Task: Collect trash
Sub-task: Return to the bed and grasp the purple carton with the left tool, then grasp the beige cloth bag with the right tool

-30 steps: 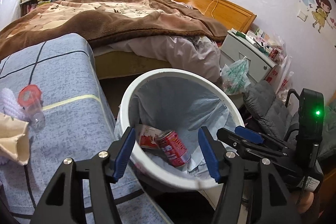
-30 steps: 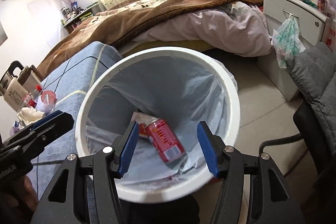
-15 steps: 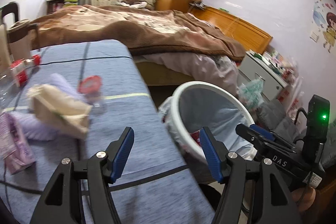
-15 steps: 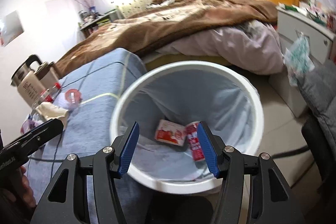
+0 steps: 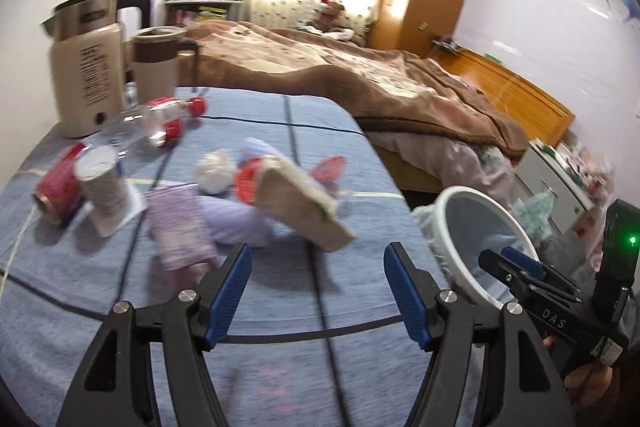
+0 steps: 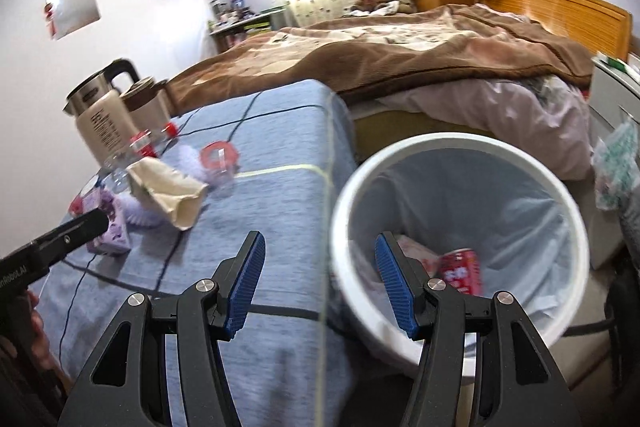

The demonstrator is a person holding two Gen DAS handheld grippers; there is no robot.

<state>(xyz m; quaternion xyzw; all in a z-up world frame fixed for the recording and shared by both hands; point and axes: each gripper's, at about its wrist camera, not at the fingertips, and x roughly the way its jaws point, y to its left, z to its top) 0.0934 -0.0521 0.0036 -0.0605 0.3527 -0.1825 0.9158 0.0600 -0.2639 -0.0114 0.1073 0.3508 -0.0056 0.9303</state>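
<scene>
Trash lies on a blue tablecloth (image 5: 280,307): a beige paper bag (image 5: 300,203), a purple packet (image 5: 180,227), a white crumpled tissue (image 5: 214,173), a red can (image 5: 54,189), a paper cup (image 5: 102,189) and a clear bottle (image 5: 156,123). A white bin (image 6: 460,243) with a liner holds a red can (image 6: 460,271) and a carton (image 6: 416,253). My left gripper (image 5: 318,287) is open and empty above the cloth, near the bag. My right gripper (image 6: 318,283) is open and empty over the bin's left rim.
A kettle (image 5: 86,67) and a mug (image 5: 156,63) stand at the table's far left. A bed with a brown blanket (image 6: 400,51) lies beyond. A white cabinet (image 5: 560,179) and a hanging bag (image 6: 616,163) are right of the bin.
Both grippers have swung left, away from the bin and towards the table. The left view now faces the trash on the cloth; the bin sits at its right edge.
</scene>
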